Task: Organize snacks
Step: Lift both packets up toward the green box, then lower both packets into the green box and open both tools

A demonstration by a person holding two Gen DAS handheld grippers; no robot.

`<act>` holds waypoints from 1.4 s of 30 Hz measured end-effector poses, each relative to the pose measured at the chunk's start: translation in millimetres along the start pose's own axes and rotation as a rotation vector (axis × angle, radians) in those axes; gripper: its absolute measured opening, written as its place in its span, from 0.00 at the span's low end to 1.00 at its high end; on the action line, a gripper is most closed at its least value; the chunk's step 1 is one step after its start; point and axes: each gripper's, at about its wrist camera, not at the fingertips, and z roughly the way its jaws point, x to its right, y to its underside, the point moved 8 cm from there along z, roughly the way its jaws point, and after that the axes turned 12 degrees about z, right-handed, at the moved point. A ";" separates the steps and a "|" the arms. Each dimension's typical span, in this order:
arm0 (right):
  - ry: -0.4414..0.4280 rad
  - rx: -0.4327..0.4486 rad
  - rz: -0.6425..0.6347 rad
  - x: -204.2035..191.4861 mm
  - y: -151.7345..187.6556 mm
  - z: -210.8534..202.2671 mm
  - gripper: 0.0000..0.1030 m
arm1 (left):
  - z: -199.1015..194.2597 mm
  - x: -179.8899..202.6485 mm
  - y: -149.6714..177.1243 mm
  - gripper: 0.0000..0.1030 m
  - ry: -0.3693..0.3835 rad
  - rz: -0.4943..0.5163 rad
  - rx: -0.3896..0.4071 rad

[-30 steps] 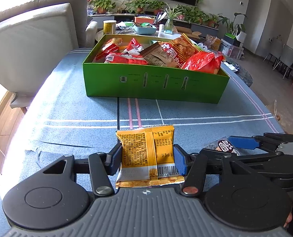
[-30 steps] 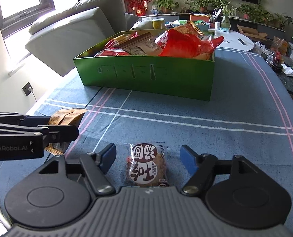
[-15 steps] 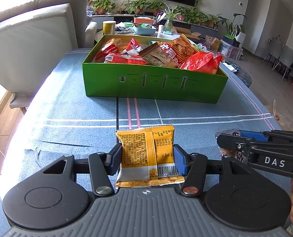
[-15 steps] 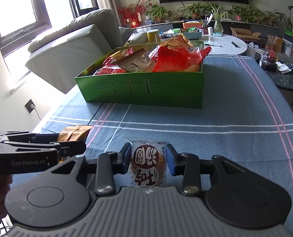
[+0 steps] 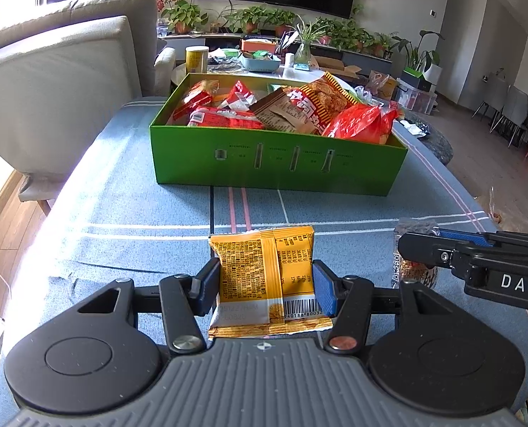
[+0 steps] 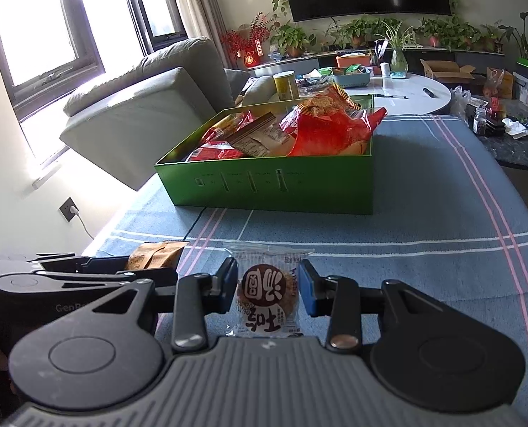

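The change is on the right: a second ago the right hand-held gripper stood wide open around the round biscuit pack lying on the surface; half a second ago its pads had closed in, and now they press the pack's clear wrapper on both sides, and the pack appears to be lifted off the cloth. The left hand-held gripper has not altered through all three moments: its pads are narrowed onto the yellow packet, held flat with the barcode end toward the camera. So both snacks are now in hand, side by side and near the front edge of the surface, well apart from the green box, which sits farther back already heaped with red and brown bags. I judge picking to be finished and carrying to the box next; the fullest heap is on the box's right, so the left part looks the easier place to drop.
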 end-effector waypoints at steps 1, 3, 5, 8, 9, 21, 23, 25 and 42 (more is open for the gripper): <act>-0.004 0.002 0.003 -0.6 -1.0 -0.6 0.78 | -2.1 0.3 -1.0 0.50 -0.001 0.002 0.006; -0.012 0.010 0.006 -2.1 -4.0 -2.3 0.78 | -4.6 0.6 -4.6 0.50 -0.001 0.007 0.015; -0.018 0.019 0.002 -5.2 -7.7 -3.7 0.78 | -7.0 0.2 -9.1 0.50 -0.003 0.011 0.027; -0.027 0.033 -0.007 -10.6 -13.0 -4.8 0.78 | -9.7 -0.4 -15.8 0.50 -0.008 0.019 0.043; -0.031 0.037 -0.009 -12.3 -14.8 -5.0 0.78 | -10.6 -0.9 -17.6 0.50 -0.009 0.020 0.048; -0.064 0.067 -0.031 -26.7 -36.3 -3.0 0.78 | -9.5 -10.9 -36.3 0.50 -0.019 0.033 0.079; -0.066 0.072 -0.031 -28.2 -39.7 -1.7 0.78 | -8.5 -12.3 -40.6 0.50 -0.019 0.035 0.086; -0.069 0.076 -0.031 -29.8 -43.1 -0.2 0.78 | -8.9 -14.2 -45.4 0.50 -0.017 0.036 0.095; -0.098 0.076 -0.039 -45.9 -68.5 18.9 0.78 | 0.9 -28.8 -82.7 0.50 -0.025 0.047 0.138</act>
